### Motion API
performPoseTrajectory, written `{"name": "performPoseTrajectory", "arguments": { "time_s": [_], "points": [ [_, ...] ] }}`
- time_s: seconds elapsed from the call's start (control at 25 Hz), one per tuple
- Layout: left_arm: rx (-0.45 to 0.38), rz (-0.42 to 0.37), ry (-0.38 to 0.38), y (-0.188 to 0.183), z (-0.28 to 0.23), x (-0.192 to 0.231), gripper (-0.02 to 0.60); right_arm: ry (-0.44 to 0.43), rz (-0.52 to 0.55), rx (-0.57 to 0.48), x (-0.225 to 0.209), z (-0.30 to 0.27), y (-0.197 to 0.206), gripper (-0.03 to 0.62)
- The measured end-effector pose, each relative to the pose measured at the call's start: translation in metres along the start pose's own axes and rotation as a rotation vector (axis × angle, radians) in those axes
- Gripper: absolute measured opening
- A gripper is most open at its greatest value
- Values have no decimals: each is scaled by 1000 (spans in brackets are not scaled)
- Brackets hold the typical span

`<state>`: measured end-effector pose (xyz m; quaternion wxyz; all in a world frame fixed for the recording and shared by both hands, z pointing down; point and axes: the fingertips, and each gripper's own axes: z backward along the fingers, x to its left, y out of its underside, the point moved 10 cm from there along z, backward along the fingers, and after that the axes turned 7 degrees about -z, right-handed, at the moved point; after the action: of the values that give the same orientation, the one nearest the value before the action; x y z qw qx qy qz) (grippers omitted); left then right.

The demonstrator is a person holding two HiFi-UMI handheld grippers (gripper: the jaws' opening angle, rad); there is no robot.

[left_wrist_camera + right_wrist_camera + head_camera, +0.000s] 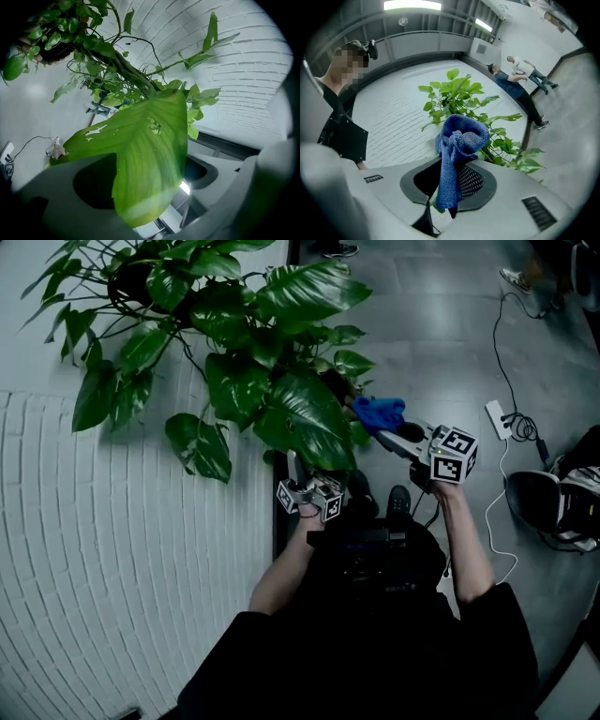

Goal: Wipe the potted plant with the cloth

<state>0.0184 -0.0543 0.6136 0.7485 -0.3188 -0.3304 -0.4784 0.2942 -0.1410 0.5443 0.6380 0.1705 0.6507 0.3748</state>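
Right hand-held gripper clamping cloth, left hand-held gripper spread beneath leaf

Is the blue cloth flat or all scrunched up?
Scrunched up. The blue cloth bunches in a wad, its tail pinched in the right tool.

Lighting uneven; wide-angle distortion in all three views.
Head view is dim and darkens toward the corners. The brick wall is its brightest area, and the plant casts a soft shadow there. In the left gripper view the leaf is backlit and glowing, its near tip and the grey fingers out of focus, the corners black. In the right gripper view ceiling lamps glare overhead, the cloth is sharp, and straight lines bow near the rim.
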Motion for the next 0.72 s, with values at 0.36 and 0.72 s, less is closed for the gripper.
{"name": "performPoseTrajectory", "arguments": {
  "time_s": [0.36, 0.72],
  "points": [
    [6, -15, -20, 2, -1, -3, 446, -110, 4, 148, 22, -60, 13, 106],
    [-17, -49, -62, 2, 6, -7, 445, -151, 22, 365, 30, -47, 70, 106]
  ]
}}
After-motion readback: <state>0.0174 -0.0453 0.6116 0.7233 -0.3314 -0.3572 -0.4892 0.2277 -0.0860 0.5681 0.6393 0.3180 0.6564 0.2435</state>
